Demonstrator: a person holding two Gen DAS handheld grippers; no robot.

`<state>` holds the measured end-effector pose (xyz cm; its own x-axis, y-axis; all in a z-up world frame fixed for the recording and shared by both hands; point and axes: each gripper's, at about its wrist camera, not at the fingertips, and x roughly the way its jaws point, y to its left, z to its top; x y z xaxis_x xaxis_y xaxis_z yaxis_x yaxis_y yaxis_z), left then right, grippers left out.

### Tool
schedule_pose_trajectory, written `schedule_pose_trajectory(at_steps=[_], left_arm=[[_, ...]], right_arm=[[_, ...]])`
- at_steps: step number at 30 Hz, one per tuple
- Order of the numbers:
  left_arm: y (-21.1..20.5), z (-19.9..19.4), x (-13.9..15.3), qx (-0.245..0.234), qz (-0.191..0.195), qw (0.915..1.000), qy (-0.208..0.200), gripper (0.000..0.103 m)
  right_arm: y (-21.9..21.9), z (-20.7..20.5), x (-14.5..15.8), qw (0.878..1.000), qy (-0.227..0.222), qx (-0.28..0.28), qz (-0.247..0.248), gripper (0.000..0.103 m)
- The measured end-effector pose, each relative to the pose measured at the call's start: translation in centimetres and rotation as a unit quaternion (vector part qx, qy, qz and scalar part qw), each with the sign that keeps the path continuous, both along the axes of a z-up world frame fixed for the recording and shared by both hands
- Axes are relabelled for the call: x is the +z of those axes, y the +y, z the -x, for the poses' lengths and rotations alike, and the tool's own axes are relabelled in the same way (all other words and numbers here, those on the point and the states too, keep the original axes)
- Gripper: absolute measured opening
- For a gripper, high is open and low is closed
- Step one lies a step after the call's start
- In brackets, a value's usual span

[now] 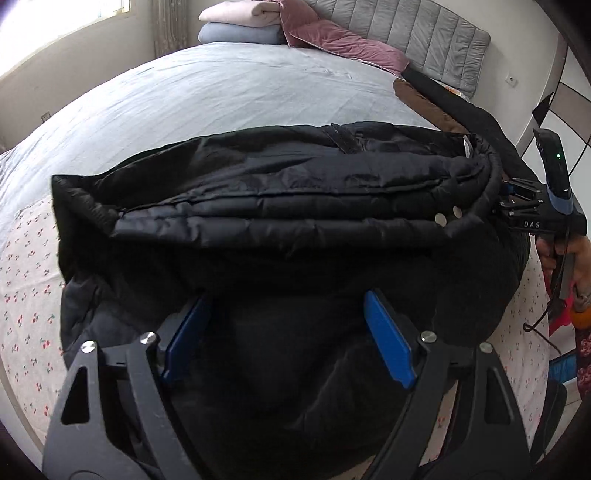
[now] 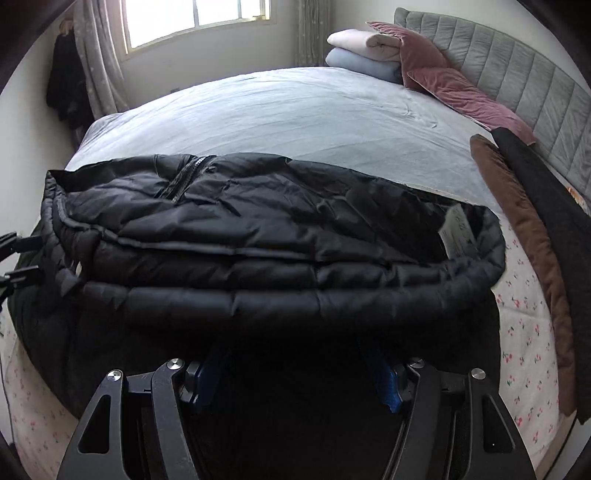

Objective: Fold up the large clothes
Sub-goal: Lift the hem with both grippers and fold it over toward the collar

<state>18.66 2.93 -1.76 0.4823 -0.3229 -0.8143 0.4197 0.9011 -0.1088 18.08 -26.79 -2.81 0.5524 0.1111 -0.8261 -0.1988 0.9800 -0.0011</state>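
Observation:
A large black puffer jacket (image 1: pixel 280 192) lies folded across the near part of the bed, its quilted edge facing me; it also fills the right wrist view (image 2: pixel 258 236). My left gripper (image 1: pixel 286 314) is open, its blue pads wide apart over the jacket's near dark fabric. My right gripper (image 2: pixel 295 354) is open too, its blue-padded fingertips tucked under the jacket's rolled front edge and partly hidden. The right gripper also shows in the left wrist view (image 1: pixel 517 201) at the jacket's right end.
The bed has a pale blue cover (image 1: pixel 221 85) and a cherry-print sheet (image 1: pixel 26 280). Folded blankets (image 2: pixel 365 51), a pink quilt (image 2: pixel 458 92), a brown garment (image 2: pixel 524 229) and a black garment (image 2: pixel 554 206) lie by the grey headboard (image 2: pixel 517 62). A window (image 2: pixel 195 18) is behind.

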Motion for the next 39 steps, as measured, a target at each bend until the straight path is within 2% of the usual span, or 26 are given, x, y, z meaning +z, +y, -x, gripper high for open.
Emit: schedule_pose_trajectory(at_steps=[3,5,8,10,12,13,17,18,19,20,21,22,24,26,27,29,32,33,35,36,37,38,39], left_arm=[[-0.4,-4.0,0.6,0.028,0.013,0.9995,-0.003,0.084],[0.5,-6.6,1.1,0.063,0.021,0.9977,-0.014,0.084],[3.5,-9.2,1.4,0.152,0.002,0.9876,-0.039,0.084],[6.1,-9.3,1.4,0.202,0.000,0.9784,-0.045,0.084],[8.3,-8.1,1.5,0.207,0.024,0.9766,-0.052,0.084],[9.3,-7.5,1.5,0.204,0.026,0.9771,-0.054,0.084],[11.8,-7.4,-0.2,0.223,-0.004,0.9743,-0.028,0.083],[11.8,-7.7,-0.7,0.233,-0.006,0.9724,-0.018,0.066],[12.0,-7.8,-1.2,0.236,-0.003,0.9716,-0.009,0.053],[11.9,-8.0,-1.4,0.235,0.007,0.9720,0.001,0.030],[11.6,-8.1,-1.5,0.233,0.016,0.9724,0.006,0.010],[11.1,-8.2,-1.2,0.233,0.016,0.9725,-0.005,0.007],[10.2,-8.1,0.1,0.244,0.006,0.9683,-0.053,0.005],[10.6,-8.1,1.4,0.265,0.028,0.9586,-0.100,0.005],[10.7,-8.3,1.7,0.278,0.027,0.9531,-0.116,0.005],[10.1,-9.3,1.1,0.291,-0.009,0.9480,-0.128,0.006],[8.8,-11.6,-1.9,0.293,-0.077,0.9481,-0.095,0.009],[8.6,-12.2,-2.8,0.297,-0.095,0.9468,-0.080,0.015],[8.5,-12.4,-2.8,0.302,-0.112,0.9438,-0.072,0.019],[8.3,-11.9,-2.2,0.304,-0.114,0.9422,-0.082,0.025],[8.0,-11.4,-1.3,0.305,-0.115,0.9409,-0.092,0.033],[7.5,-10.8,-0.4,0.302,-0.112,0.9410,-0.102,0.052],[6.8,-10.2,0.5,0.298,-0.106,0.9418,-0.113,0.064]], right_arm=[[-0.7,-4.1,0.5,1.000,-0.002,-0.025,-0.013,0.069],[-1.8,-6.0,1.3,0.998,-0.013,-0.050,-0.026,0.068],[-4.8,-7.2,2.3,0.991,-0.056,-0.118,-0.011,0.069],[-7.8,-7.0,2.4,0.985,-0.059,-0.159,-0.035,0.069],[-10.8,-6.0,2.3,0.981,-0.057,-0.170,-0.080,0.069],[-12.0,-5.6,2.1,0.980,-0.056,-0.171,-0.088,0.069],[-15.2,-5.2,0.5,0.978,-0.033,-0.181,-0.099,0.069],[-15.6,-5.4,-0.2,0.977,-0.022,-0.182,-0.111,0.067],[-15.9,-5.7,-0.7,0.975,-0.019,-0.185,-0.120,0.039],[-15.6,-5.9,-1.1,0.975,-0.019,-0.180,-0.128,0.011],[-15.2,-6.2,-1.2,0.976,-0.024,-0.173,-0.130,0.009],[-14.6,-6.4,-0.8,0.977,-0.038,-0.174,-0.119,0.007],[-13.5,-6.6,0.4,0.976,-0.085,-0.178,-0.091,0.005],[-13.2,-6.8,1.6,0.970,-0.124,-0.192,-0.084,0.005],[-13.2,-7.2,1.9,0.967,-0.137,-0.199,-0.077,0.005],[-12.8,-8.3,1.7,0.966,-0.142,-0.210,-0.049,0.005],[-11.8,-10.6,-0.3,0.971,-0.107,-0.214,0.005,0.007],[-11.5,-11.3,-1.0,0.972,-0.088,-0.217,0.021,0.009],[-11.4,-11.4,-1.7,0.971,-0.070,-0.224,0.039,0.017],[-11.3,-11.0,-1.4,0.969,-0.071,-0.231,0.044,0.020],[-11.2,-10.4,-0.9,0.968,-0.078,-0.236,0.045,0.027],[-10.7,-9.7,0.0,0.966,-0.089,-0.238,0.042,0.040],[-9.8,-8.9,0.8,0.966,-0.101,-0.234,0.037,0.048]])
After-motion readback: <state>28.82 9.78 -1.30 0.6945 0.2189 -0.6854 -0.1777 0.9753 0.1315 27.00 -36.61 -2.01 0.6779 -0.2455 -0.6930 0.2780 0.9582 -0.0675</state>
